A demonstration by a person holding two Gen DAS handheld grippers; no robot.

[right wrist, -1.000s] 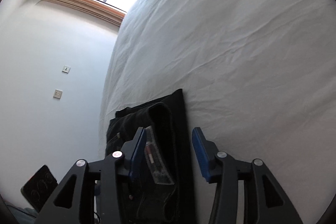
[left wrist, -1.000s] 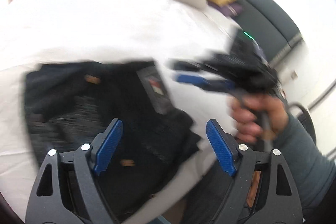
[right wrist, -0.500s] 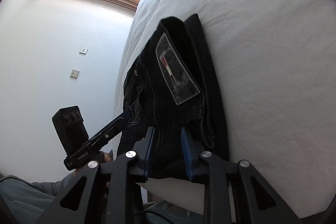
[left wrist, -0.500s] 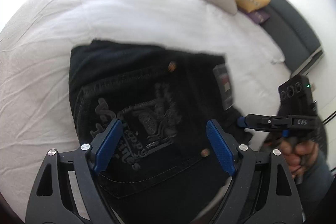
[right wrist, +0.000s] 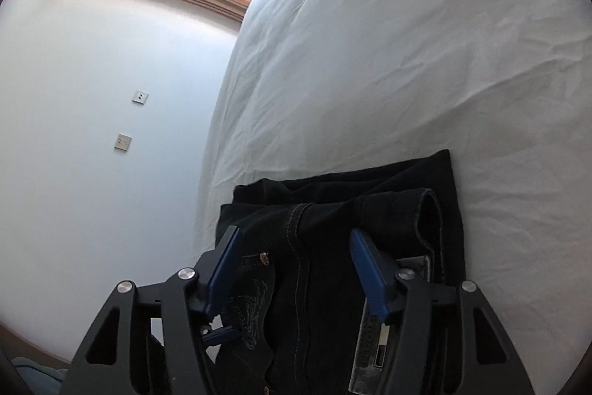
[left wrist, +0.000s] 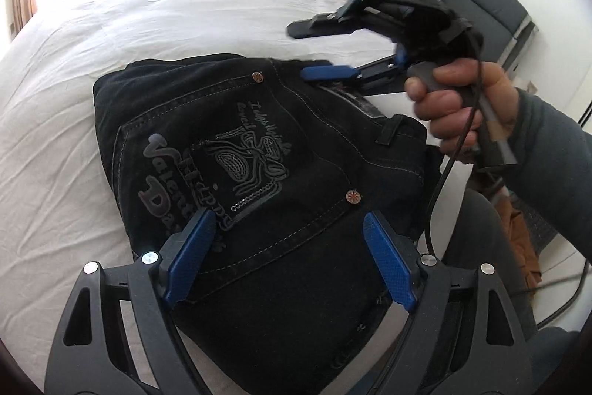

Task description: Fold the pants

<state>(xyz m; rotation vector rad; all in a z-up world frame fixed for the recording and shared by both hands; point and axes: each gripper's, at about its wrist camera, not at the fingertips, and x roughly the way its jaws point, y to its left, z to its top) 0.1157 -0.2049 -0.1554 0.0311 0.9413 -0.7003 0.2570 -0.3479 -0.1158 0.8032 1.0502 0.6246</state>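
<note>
**A:** Looking at the pants (left wrist: 266, 173), where do they sit?

**B:** They lie folded into a thick black bundle at the near edge of the bed (left wrist: 111, 24), back pocket with its stitched lettering facing up. My left gripper (left wrist: 285, 258) hovers over the near part with its jaws spread wide, holding nothing. My right gripper (right wrist: 296, 269) is over the waistband end, jaws also spread and empty; in the left wrist view one blue pad lies just beside the far right edge of the bundle, though I cannot tell if it touches.

**A:** How will they handle?

**B:** My guess is heavy denim: soft enough to bend, but bulky and springy once stacked, so the layers may slide or pop open. It does not look slippery, and nothing about it is fragile. I would take hold at the thick seamed edges, the waistband by the belt loop (left wrist: 388, 132) on the right and the folded edge on the left, pinching all layers together.

**A:** What can't you make out?

**B:** How many layers lie underneath, and where the leg ends went. The near end of the bundle runs out of view behind my left gripper. In the right wrist view the label (right wrist: 373, 350) is partly hidden by a finger, and its print is unreadable.
</note>
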